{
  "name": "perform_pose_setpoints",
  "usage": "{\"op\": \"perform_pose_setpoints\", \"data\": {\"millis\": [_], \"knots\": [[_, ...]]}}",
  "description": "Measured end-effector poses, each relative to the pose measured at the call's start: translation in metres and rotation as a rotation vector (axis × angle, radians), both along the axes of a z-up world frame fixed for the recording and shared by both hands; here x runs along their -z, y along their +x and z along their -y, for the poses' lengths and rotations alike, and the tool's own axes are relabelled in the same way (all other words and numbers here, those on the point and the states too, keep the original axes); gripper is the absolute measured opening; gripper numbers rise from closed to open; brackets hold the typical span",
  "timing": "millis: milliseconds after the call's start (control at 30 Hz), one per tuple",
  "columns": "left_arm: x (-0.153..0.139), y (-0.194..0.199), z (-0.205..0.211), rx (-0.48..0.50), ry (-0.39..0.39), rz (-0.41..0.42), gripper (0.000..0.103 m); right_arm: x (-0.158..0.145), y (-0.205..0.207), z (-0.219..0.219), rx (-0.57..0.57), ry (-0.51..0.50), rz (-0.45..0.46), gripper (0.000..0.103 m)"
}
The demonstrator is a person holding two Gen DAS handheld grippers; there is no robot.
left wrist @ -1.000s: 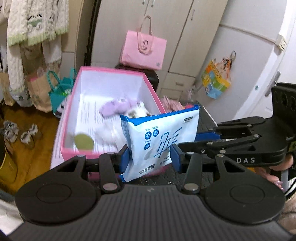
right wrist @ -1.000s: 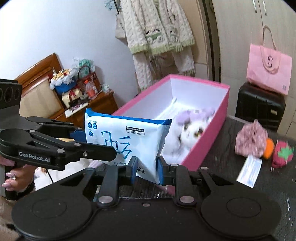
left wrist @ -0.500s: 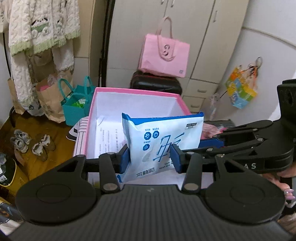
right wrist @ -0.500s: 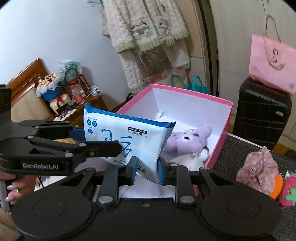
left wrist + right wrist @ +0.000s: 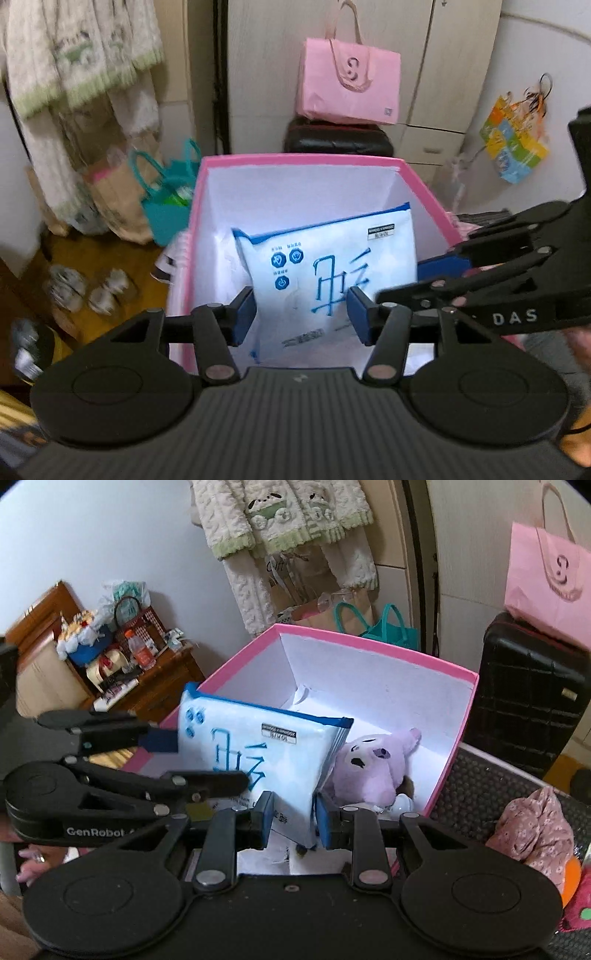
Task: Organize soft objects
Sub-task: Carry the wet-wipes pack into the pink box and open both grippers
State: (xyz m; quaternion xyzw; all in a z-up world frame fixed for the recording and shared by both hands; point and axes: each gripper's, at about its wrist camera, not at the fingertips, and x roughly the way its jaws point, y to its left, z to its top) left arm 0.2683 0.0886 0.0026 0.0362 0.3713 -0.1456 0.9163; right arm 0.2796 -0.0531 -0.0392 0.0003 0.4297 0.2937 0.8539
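Note:
A blue and white wipes pack (image 5: 325, 273) hangs upright inside the pink box (image 5: 295, 160). My left gripper (image 5: 301, 314) has its blue pads wider apart than before, beside the pack's lower edges, and I cannot tell if they still touch it. My right gripper (image 5: 293, 818) is shut on the pack's (image 5: 258, 760) lower corner. A purple plush toy (image 5: 369, 768) lies in the box (image 5: 373, 651) right of the pack.
A pink floral cloth (image 5: 532, 827), an orange item and a red strawberry plush (image 5: 580, 908) lie on the dark table (image 5: 476, 775) at right. A black suitcase (image 5: 532, 694) with a pink bag stands behind. Bags and shoes are on the floor (image 5: 92, 254) at left.
Both grippers carried the wipes pack forward and down into the pink box. My left gripper's pads have spread apart around the pack. The right gripper stays clamped.

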Motion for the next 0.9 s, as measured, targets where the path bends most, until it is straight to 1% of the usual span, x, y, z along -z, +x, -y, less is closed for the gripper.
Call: {"op": "perform_pose_setpoints", "data": {"millis": [67,133,200,267,367,533,767,900], "knots": [[-0.001,-0.006,0.001,-0.021,0.057,0.054,0.059,0.001,-0.004,-0.008,0.001,-0.055,0.039,0.032],[-0.005,-0.012,0.001,-0.034,0.099,0.102,0.062,0.002,-0.010,-0.012,-0.007,-0.088,0.065,0.035],[-0.011,-0.021,-0.002,-0.029,0.093,0.127,0.062,-0.001,-0.016,-0.013,-0.005,-0.120,0.104,0.039],[-0.017,-0.028,-0.007,-0.010,0.058,0.105,0.063,-0.007,-0.025,-0.013,-0.004,-0.142,0.151,0.042],[-0.022,-0.036,-0.013,0.017,0.007,0.050,0.063,-0.018,-0.036,-0.010,-0.019,-0.123,0.169,0.043],[-0.028,-0.058,-0.013,0.056,-0.019,0.005,0.063,-0.036,-0.059,-0.011,-0.049,-0.127,0.204,0.044],[-0.048,-0.094,-0.010,0.103,-0.009,0.019,0.064,-0.059,-0.096,-0.008,-0.074,-0.129,0.222,0.050],[-0.063,-0.114,-0.008,0.128,-0.008,0.032,0.067,-0.071,-0.117,-0.004,-0.088,-0.131,0.216,0.053]]}}
